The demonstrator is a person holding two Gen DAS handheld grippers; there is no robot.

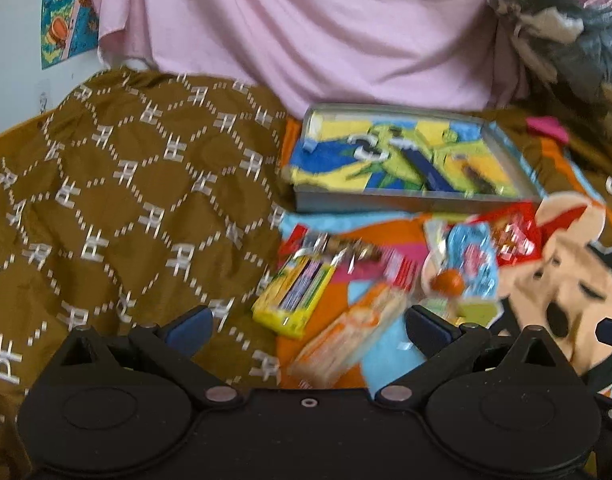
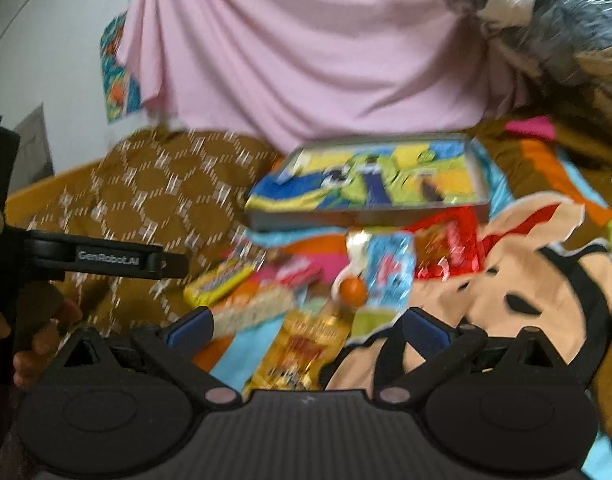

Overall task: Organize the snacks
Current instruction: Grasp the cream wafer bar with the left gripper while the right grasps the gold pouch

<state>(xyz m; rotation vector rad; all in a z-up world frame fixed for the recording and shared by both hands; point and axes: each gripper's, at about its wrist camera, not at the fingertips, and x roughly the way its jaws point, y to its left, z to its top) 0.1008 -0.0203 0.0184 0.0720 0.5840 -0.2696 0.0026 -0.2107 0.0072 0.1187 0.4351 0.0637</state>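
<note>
Several snack packets lie in a loose pile on a bright cartoon blanket: a yellow packet point(image 1: 292, 296) point(image 2: 220, 280), an orange-white biscuit pack point(image 1: 352, 334) point(image 2: 258, 310), a light blue packet point(image 1: 474, 260) point(image 2: 390, 274), a red packet point(image 1: 514, 234) point(image 2: 450, 250), an orange ball-shaped sweet point(image 1: 448, 282) point(image 2: 352, 290) and a gold packet point(image 2: 302, 348). A grey tray point(image 1: 410, 202) point(image 2: 358, 218) lined with a colourful cloth stands behind them. My left gripper point(image 1: 308, 322) is open and empty above the near packets. My right gripper point(image 2: 308, 322) is open and empty over the gold packet.
A brown patterned quilt point(image 1: 126, 200) point(image 2: 158, 196) covers the left side. A pink sheet point(image 1: 306, 28) point(image 2: 306, 40) hangs behind the tray. A dark crinkled bundle point(image 1: 566, 32) sits at the back right. The left gripper's body point(image 2: 106, 260) shows at the left of the right wrist view.
</note>
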